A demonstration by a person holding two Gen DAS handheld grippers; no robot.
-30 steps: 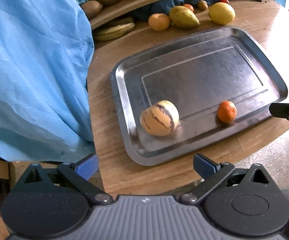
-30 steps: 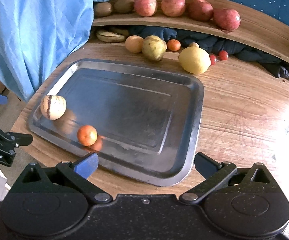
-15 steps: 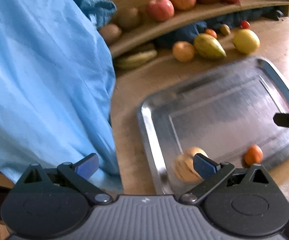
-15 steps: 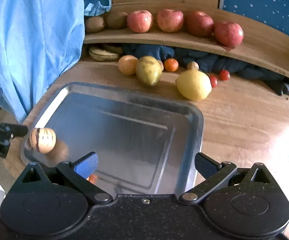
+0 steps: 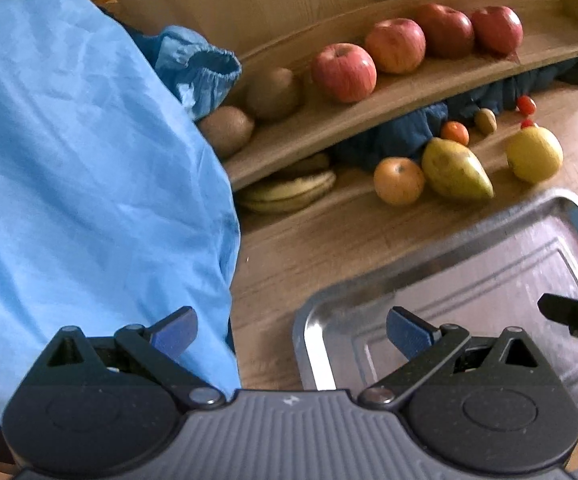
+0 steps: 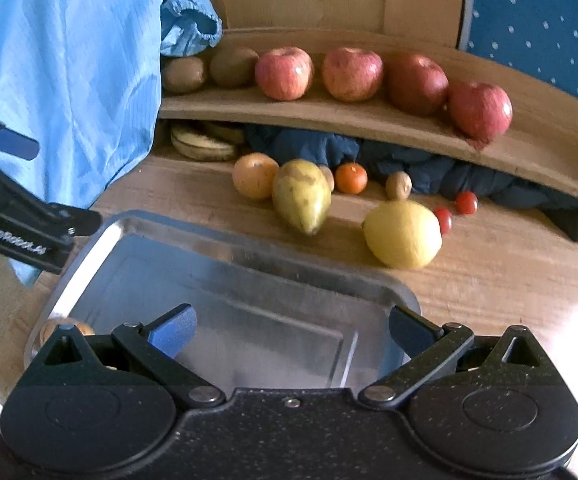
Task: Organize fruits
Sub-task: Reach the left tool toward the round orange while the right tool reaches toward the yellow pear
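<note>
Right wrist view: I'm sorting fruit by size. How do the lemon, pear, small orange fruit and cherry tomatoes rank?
Lemon and pear look alike; too close to rank.
Small orange fruit.
Cherry tomatoes.

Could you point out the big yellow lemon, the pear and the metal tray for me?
lemon (image 6: 403,234): right wrist view, middle of its yellow skin.
pear (image 6: 301,194): right wrist view, the wide part of its body.
metal tray (image 6: 225,240): right wrist view, its far rim, bare metal.

striped tan melon-like fruit: mostly hidden behind gripper linkage
yellow bananas: half-hidden under shelf
</note>
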